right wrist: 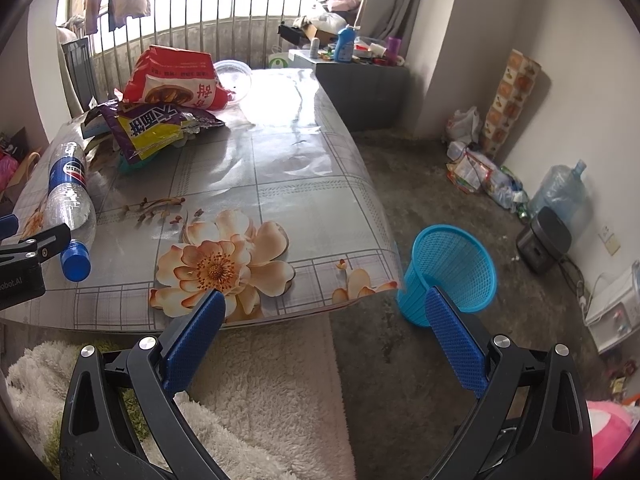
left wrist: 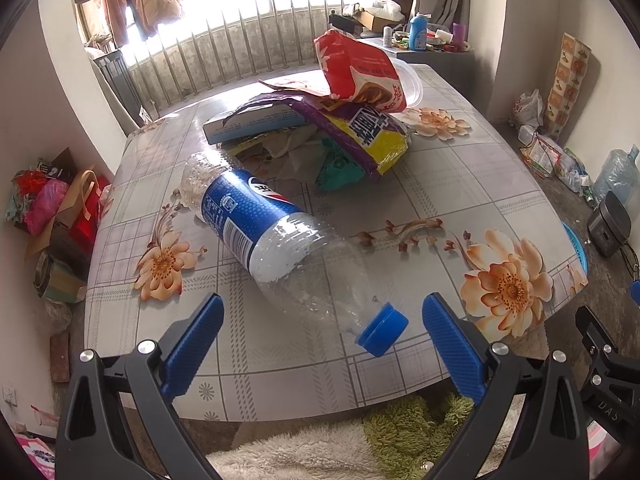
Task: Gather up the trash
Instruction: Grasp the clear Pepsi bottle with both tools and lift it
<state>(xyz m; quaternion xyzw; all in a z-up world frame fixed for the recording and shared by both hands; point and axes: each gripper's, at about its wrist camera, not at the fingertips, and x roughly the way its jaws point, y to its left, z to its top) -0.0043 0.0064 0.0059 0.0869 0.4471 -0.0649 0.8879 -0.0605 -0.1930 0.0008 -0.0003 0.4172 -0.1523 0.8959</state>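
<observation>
The desk is big, with a shiny flower cloth on it. At its far end sits a pile of trash: a red bag on top of a purple and yellow bag, with a flat box beside them. Nearer lies an empty plastic bottle on its side, its blue cap pointing at the left gripper. On the floor, just past the desk corner, stands a blue basket.

The left gripper's fingers are spread wide and hold nothing. The cap lies between them. The right gripper is spread wide too and empty, near the desk edge.

The bottle looks like the first thing to pick up. The left gripper should slide forward and squeeze the neck, just behind the cap, because the thin body would likely crush and roll. A slow, gentle squeeze should work best.
</observation>
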